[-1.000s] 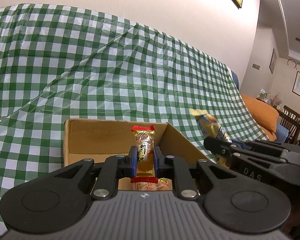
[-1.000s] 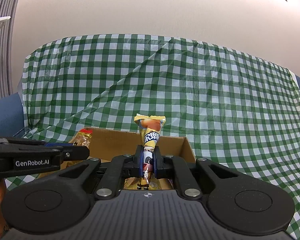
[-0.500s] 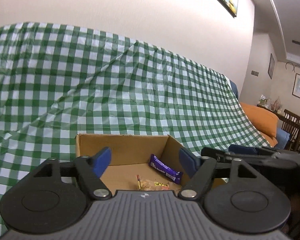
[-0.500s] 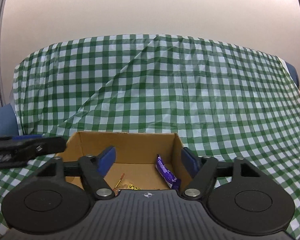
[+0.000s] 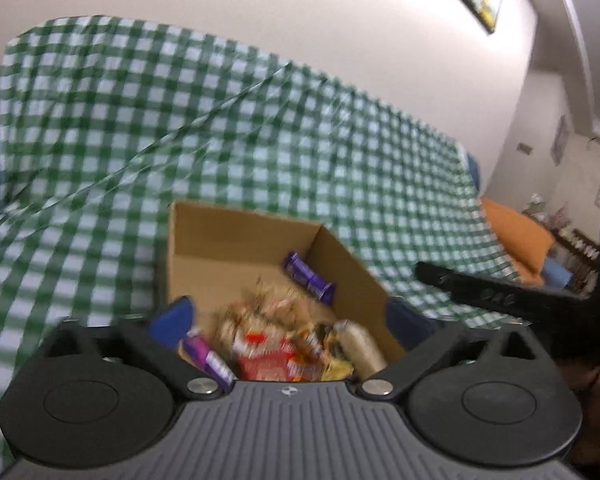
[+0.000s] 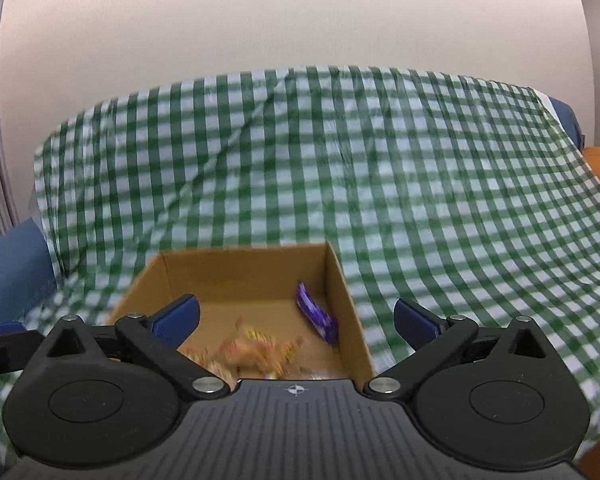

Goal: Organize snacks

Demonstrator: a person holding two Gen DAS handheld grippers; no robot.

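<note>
Left gripper [image 5: 288, 316] and right gripper [image 6: 296, 318]: jaws opening, spread wide, gripping nothing. Snacks [image 5: 284, 344] lying in box [image 5: 228, 236] on checked cloth [image 5: 100, 120], purple bar [image 6: 316, 316] against right wall.

Snack pile [image 5: 292, 352] in box [image 5: 236, 232]: blurred, wrappers unreadable, near part hidden behind left gripper [image 5: 290, 316] body. Near wall of box hidden likewise. Beside box, right gripper [image 5: 500, 296] cut off by picture edge. Checked cloth [image 6: 420, 184] smeared by motion.
</note>
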